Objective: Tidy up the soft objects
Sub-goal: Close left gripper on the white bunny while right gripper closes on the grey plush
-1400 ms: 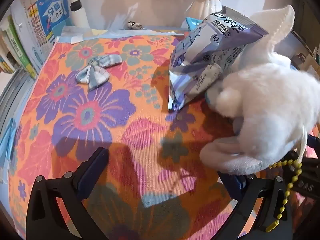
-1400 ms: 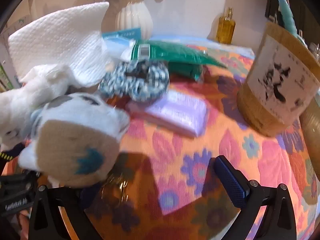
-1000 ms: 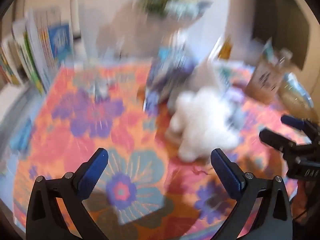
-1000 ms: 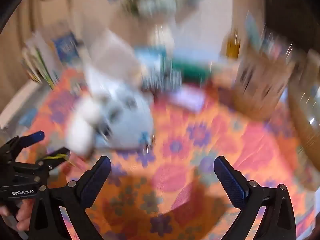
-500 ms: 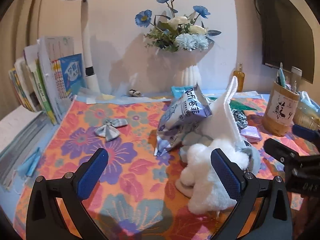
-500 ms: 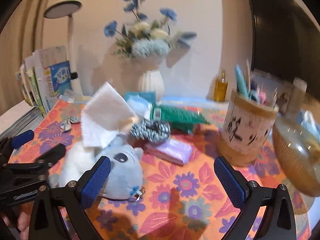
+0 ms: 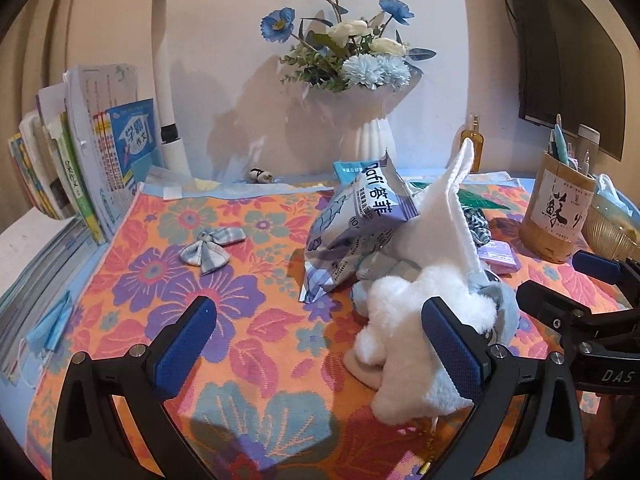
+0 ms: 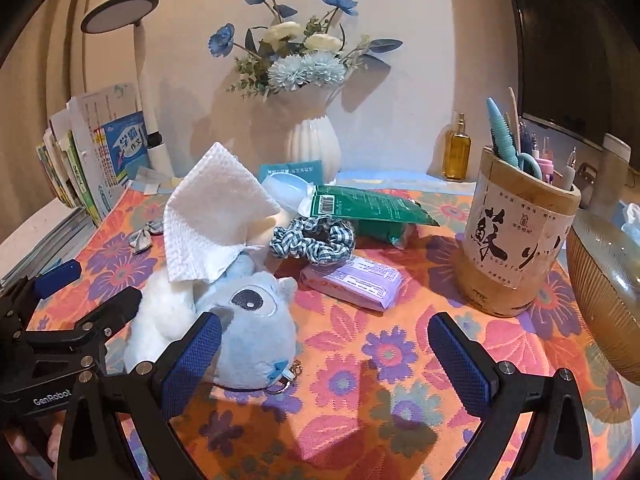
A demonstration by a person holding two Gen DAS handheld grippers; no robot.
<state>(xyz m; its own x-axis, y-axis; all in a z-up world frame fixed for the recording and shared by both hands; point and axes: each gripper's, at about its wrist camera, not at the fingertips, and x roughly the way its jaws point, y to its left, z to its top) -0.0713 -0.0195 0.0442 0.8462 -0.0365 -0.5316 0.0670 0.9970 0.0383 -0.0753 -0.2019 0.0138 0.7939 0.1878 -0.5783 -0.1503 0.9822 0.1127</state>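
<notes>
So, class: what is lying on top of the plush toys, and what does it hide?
A white paper towel is draped over the white plush, beside the grey-blue plush. A pale blue shape peeks from under its lower edge. The rest beneath it is covered and cannot be made out.

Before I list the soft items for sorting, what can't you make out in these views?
- White plush toy: in the right wrist view, the white paper towel covers its top.
- Green foil packet: in the left wrist view, mostly hidden behind the towel.
- Blue face mask: left wrist view, distorted at the fisheye edge.
- Woven basket: cut off by the right edge.
</notes>
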